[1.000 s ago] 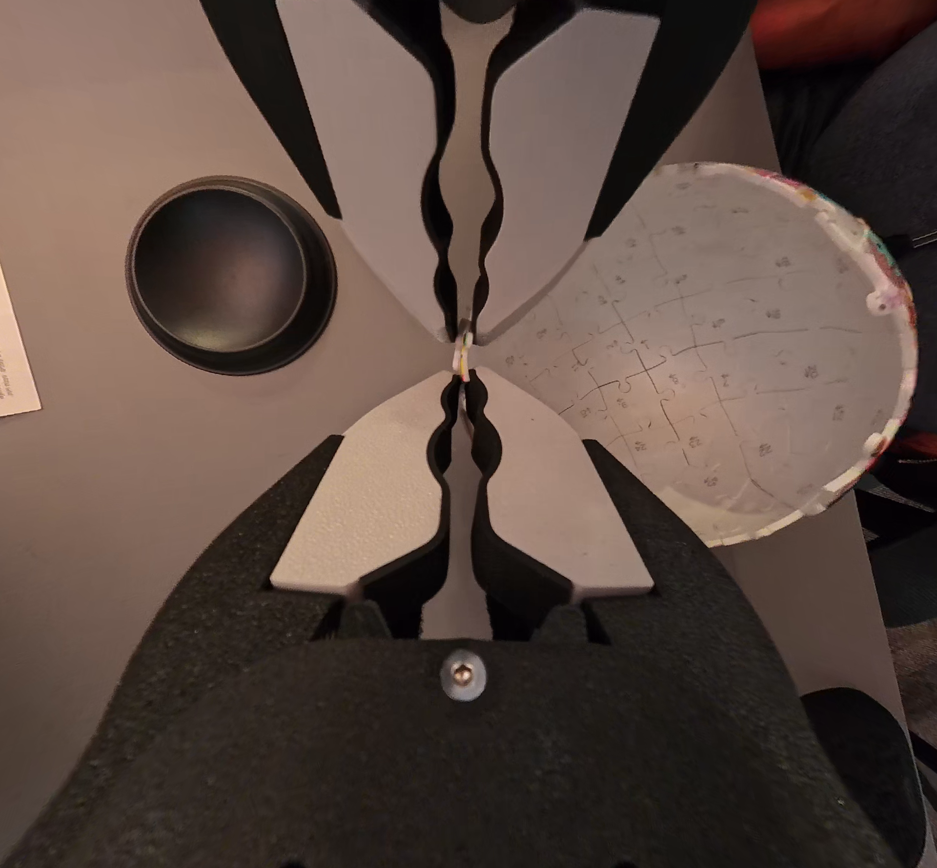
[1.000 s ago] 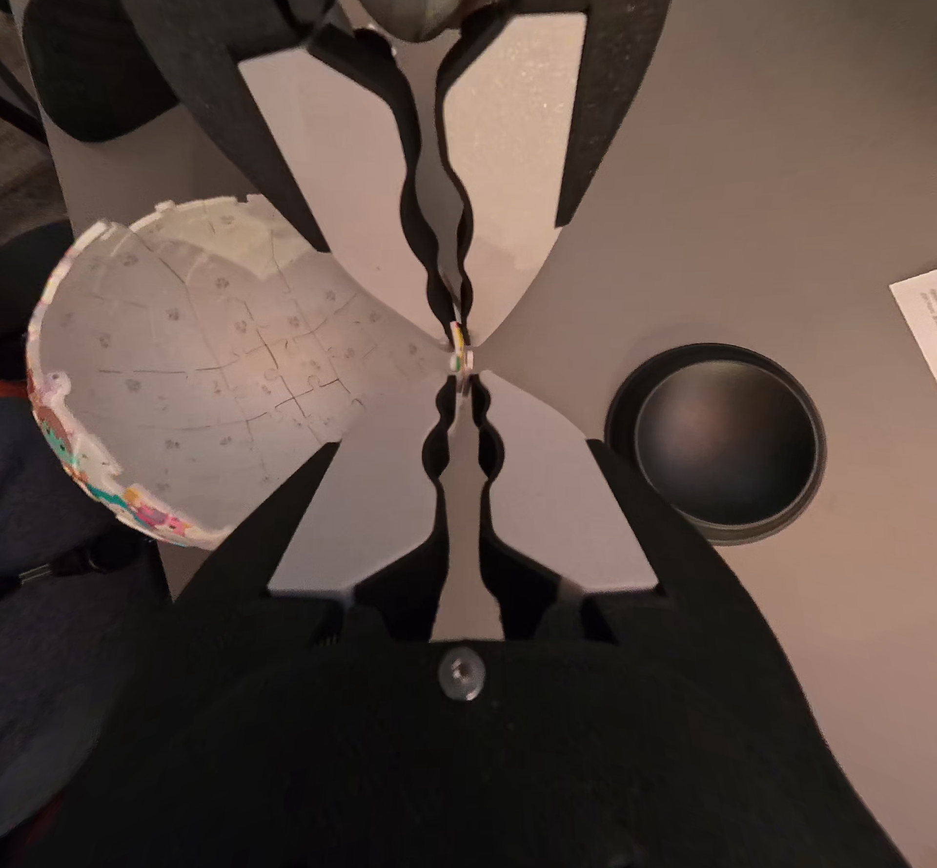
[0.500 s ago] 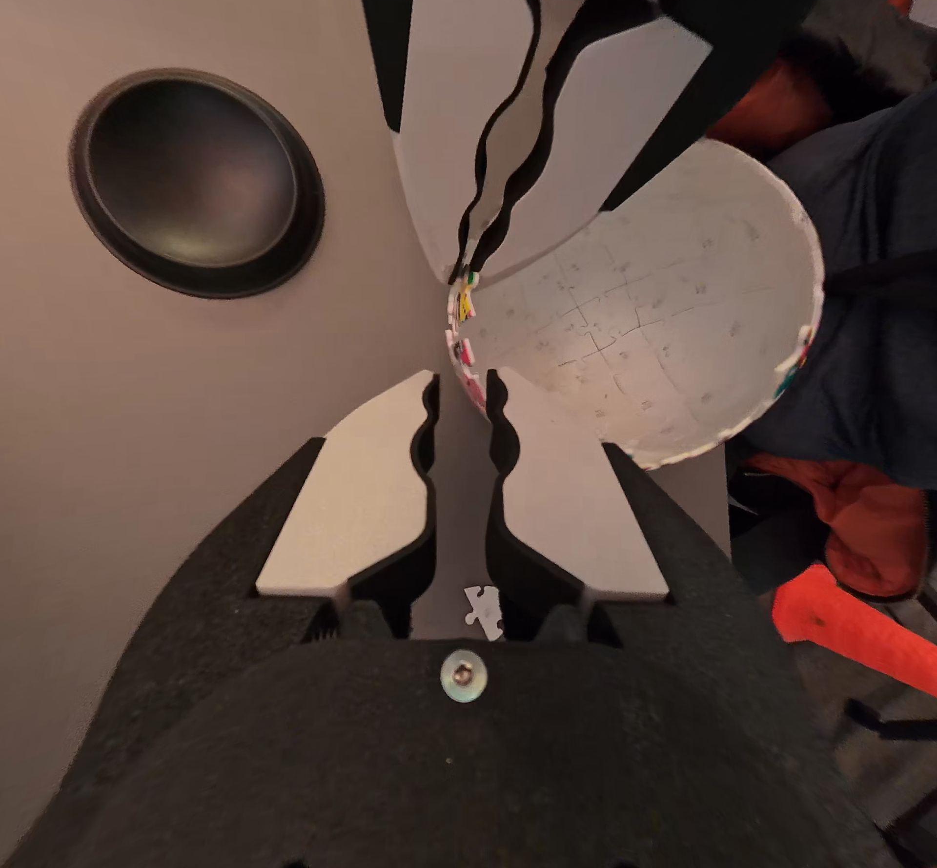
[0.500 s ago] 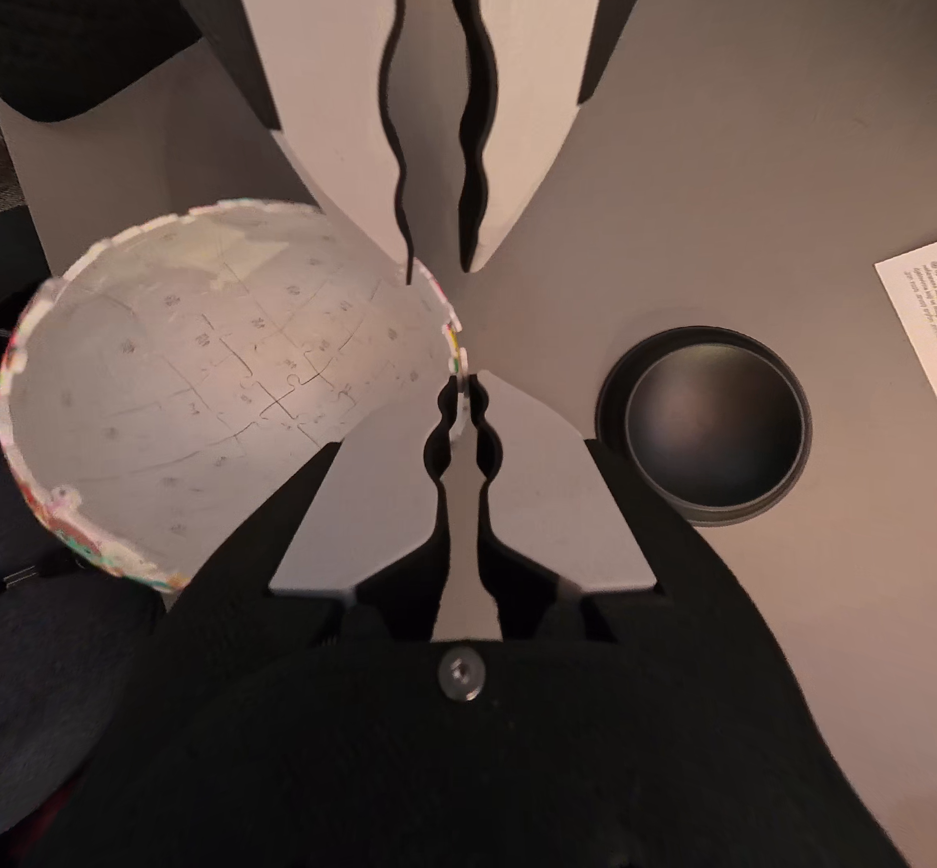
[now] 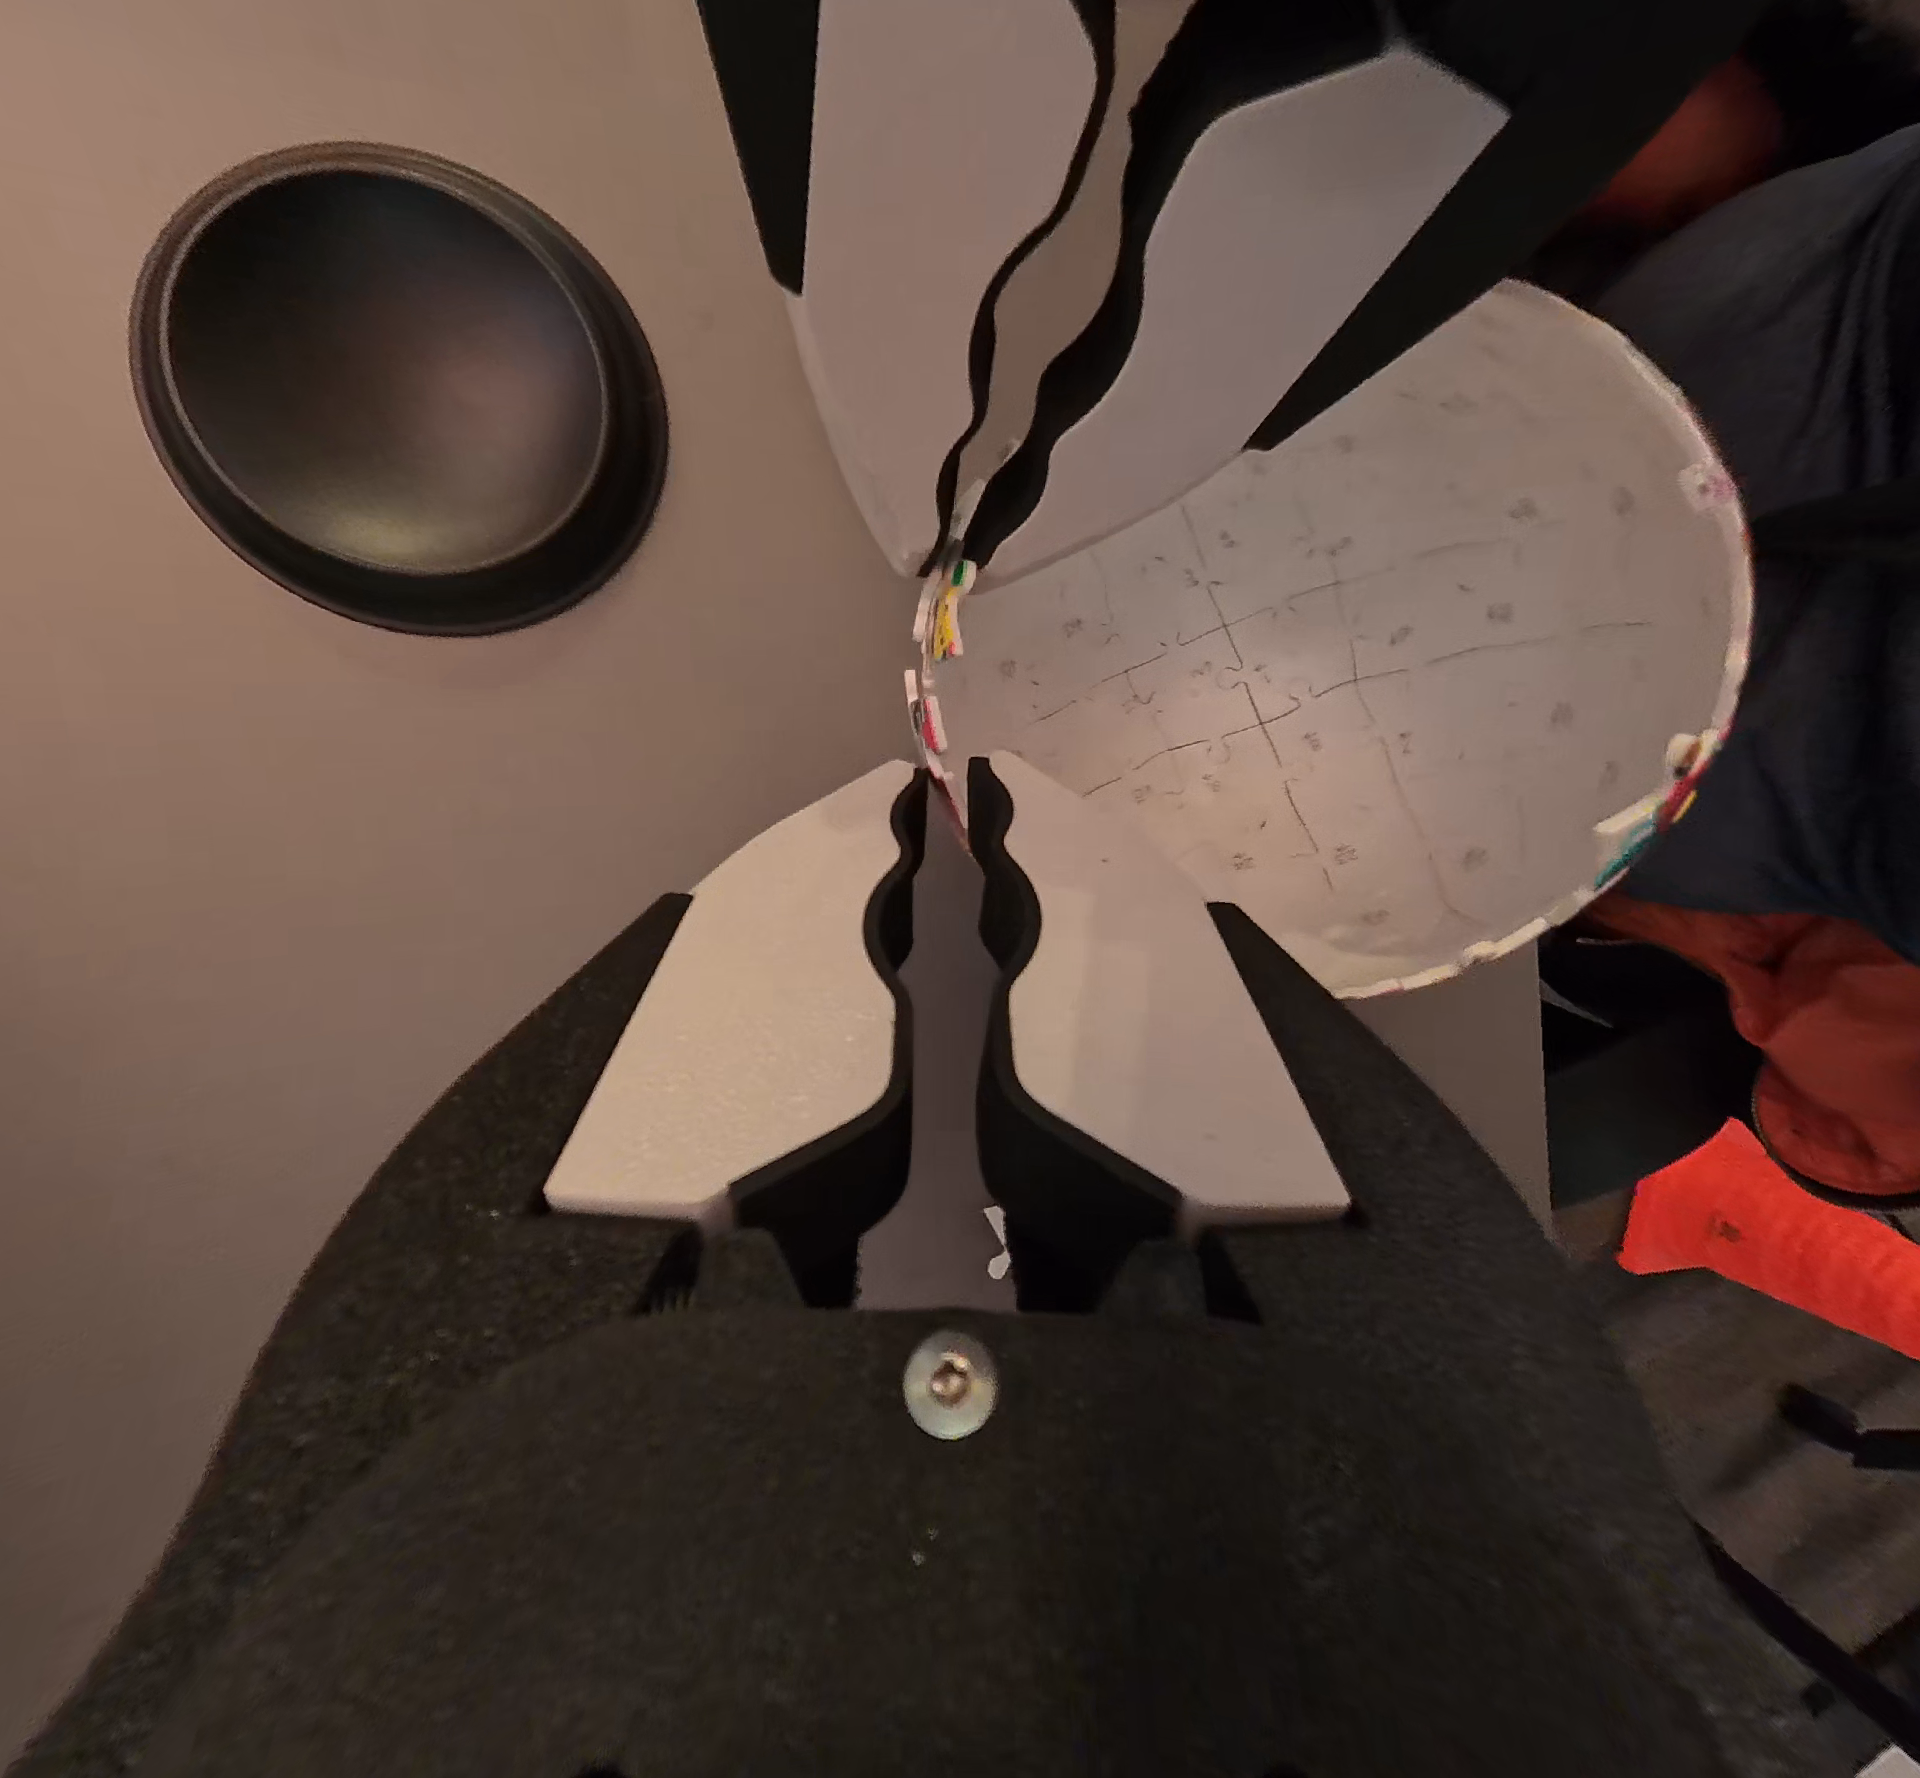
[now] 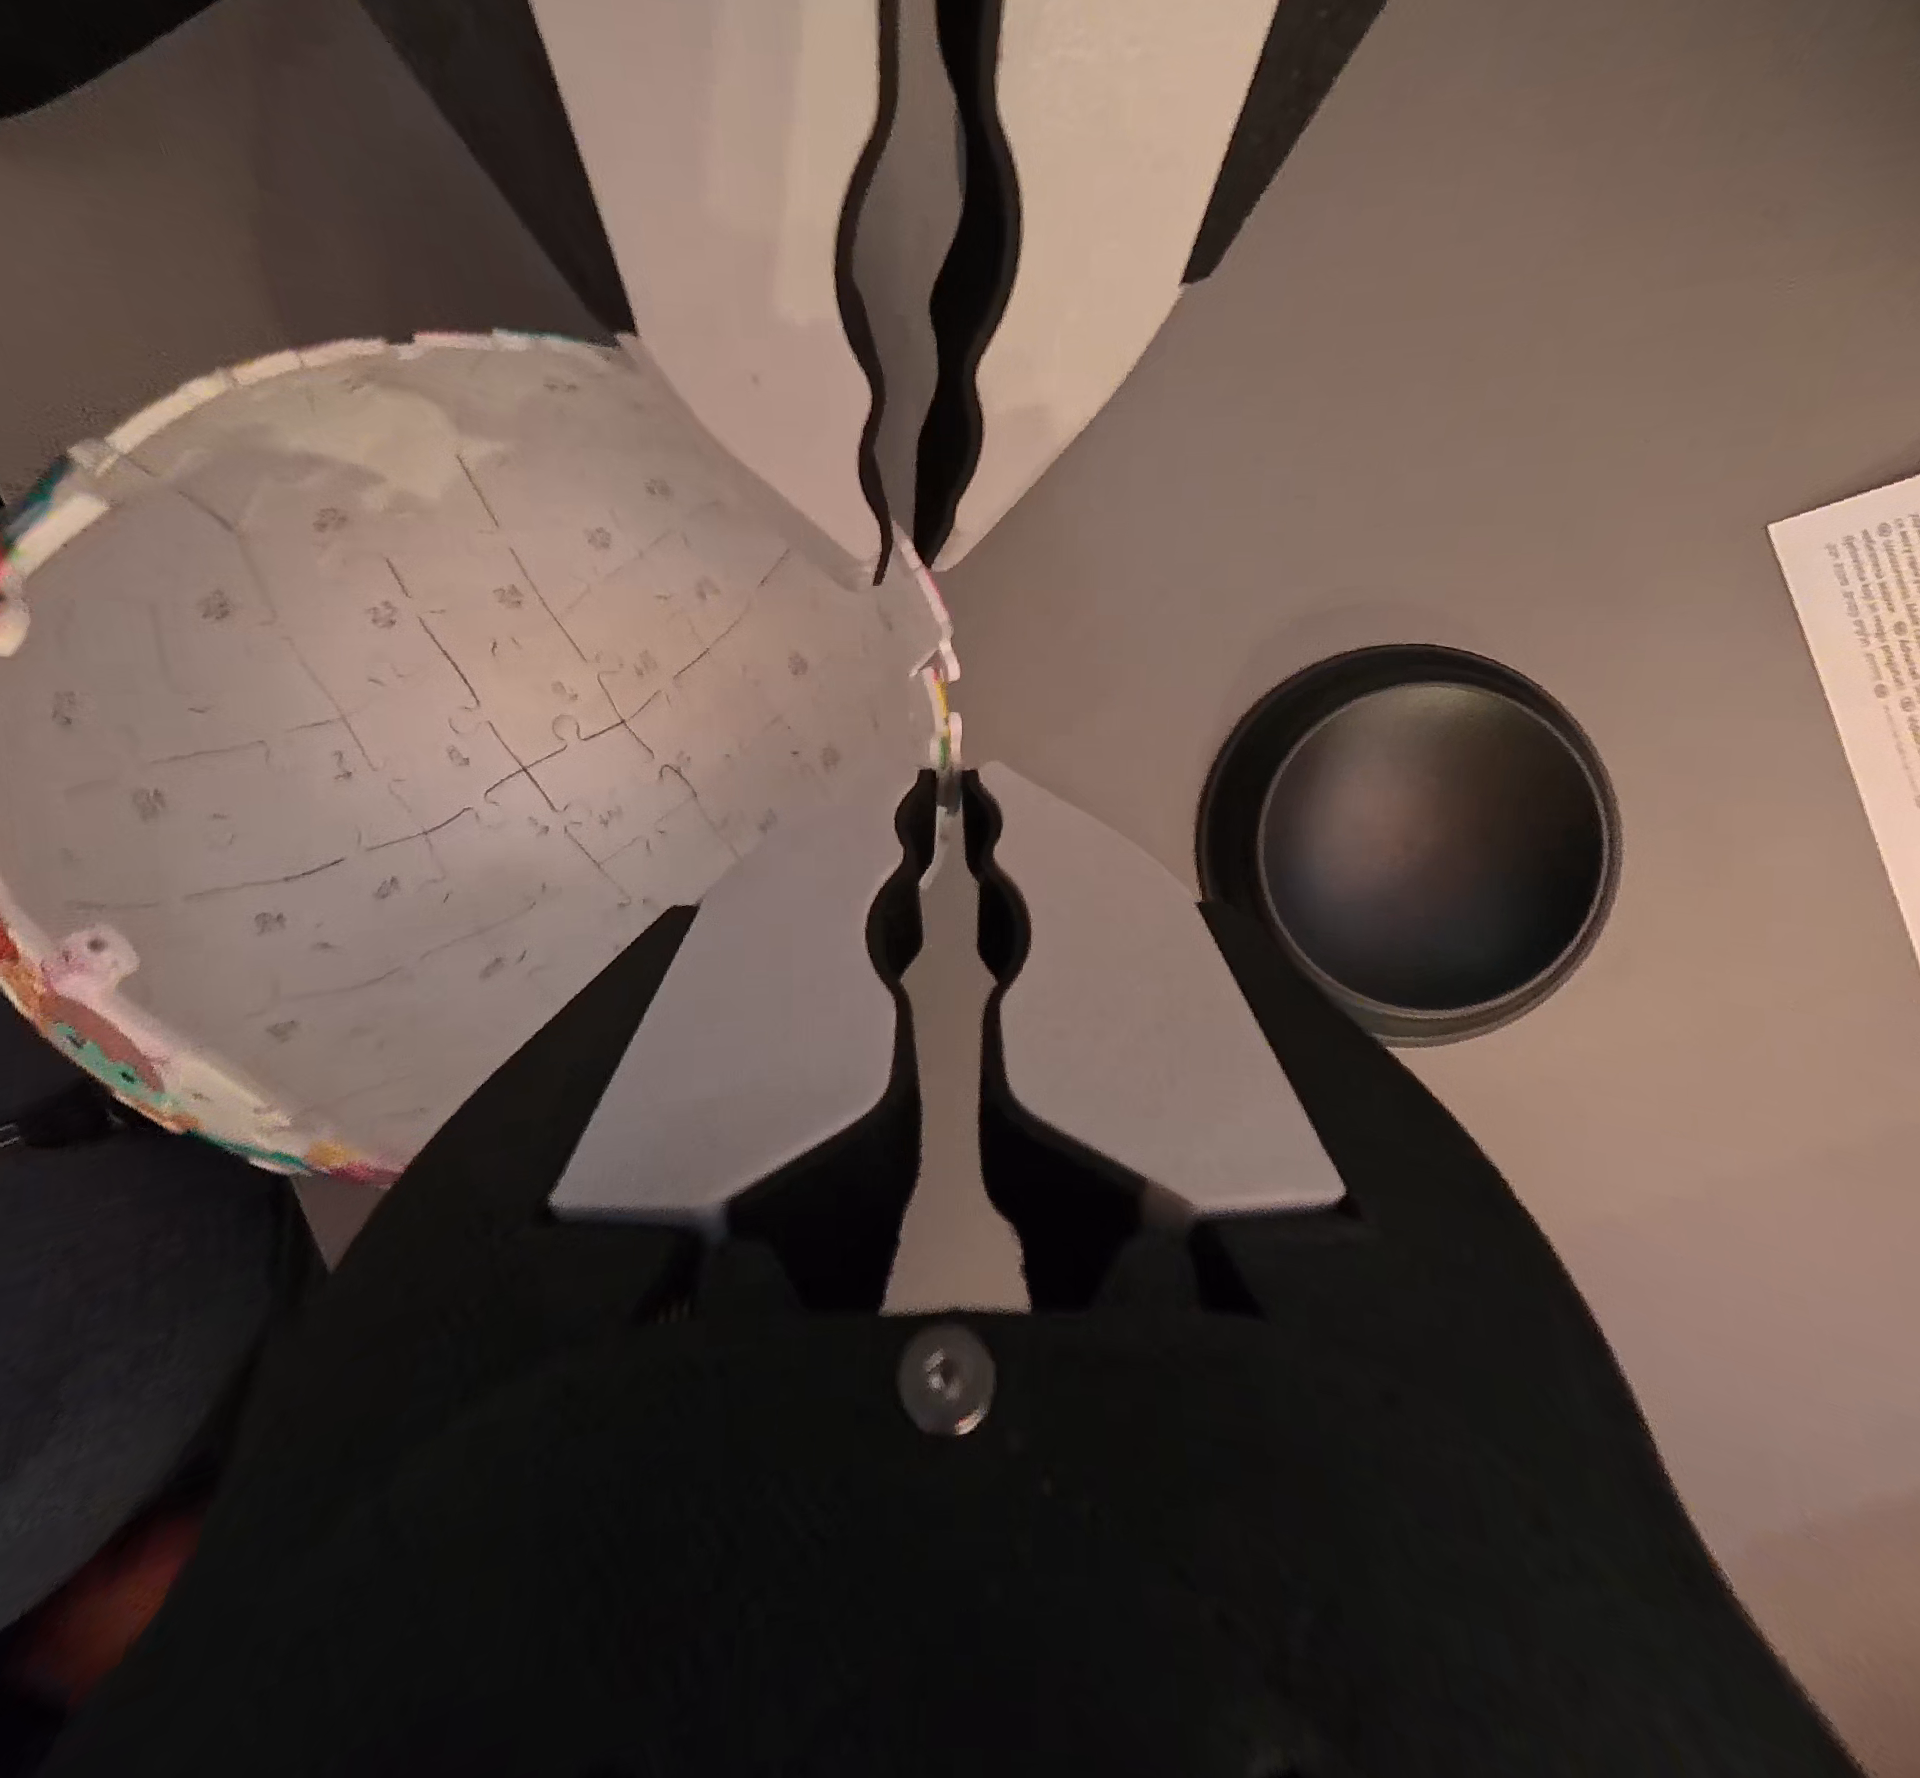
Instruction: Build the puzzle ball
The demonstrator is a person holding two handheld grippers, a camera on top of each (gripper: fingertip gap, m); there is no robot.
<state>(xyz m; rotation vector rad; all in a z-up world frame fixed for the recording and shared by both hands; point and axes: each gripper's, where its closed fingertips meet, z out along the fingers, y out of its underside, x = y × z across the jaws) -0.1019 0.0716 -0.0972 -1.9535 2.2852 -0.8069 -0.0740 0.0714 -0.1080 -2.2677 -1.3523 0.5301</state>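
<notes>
Half-built puzzle ball (image 5: 1351,689), frame centre: rim clamped by left gripper (image 5: 943,778) and right gripper (image 6: 943,783). Best held steady, pinches opposed.

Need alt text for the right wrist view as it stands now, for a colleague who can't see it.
The right gripper pinches the rim of a half-built puzzle ball, its white inside facing the camera. The left gripper meets the same rim from above. A black round dish and a printed sheet lie on the grey table.
</notes>
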